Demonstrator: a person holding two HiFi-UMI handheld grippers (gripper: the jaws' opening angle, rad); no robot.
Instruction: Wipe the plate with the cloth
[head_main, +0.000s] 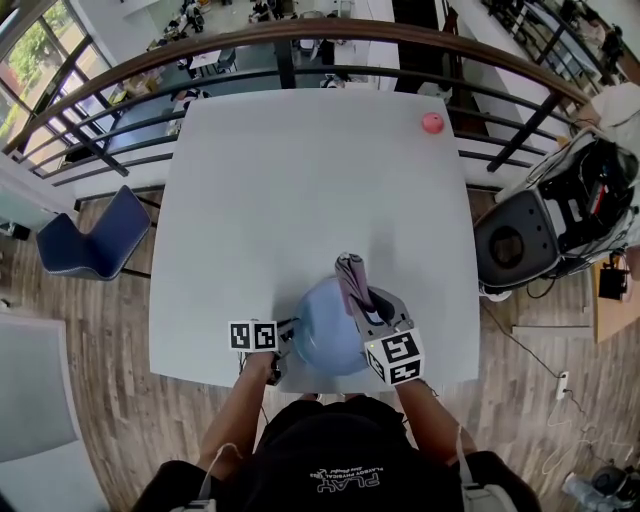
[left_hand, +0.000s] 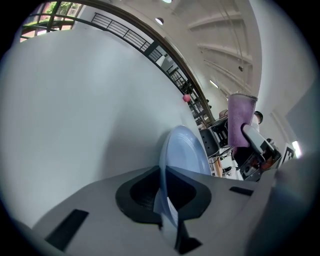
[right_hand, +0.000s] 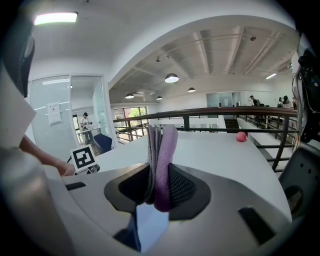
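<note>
Left gripper (head_main: 287, 347) – jaws clamped on the rim of the blue plate (head_main: 322, 335), tilted over the table's (head_main: 300, 190) near edge. Right gripper (head_main: 372, 303) – jaws pinching the folded purple cloth (head_main: 350, 272), upright by the plate's far side.

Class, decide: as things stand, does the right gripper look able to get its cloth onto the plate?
Probably yes: the right gripper holds the cloth right beside the plate, which the left gripper holds up by its rim, and nothing stands between them.
</note>
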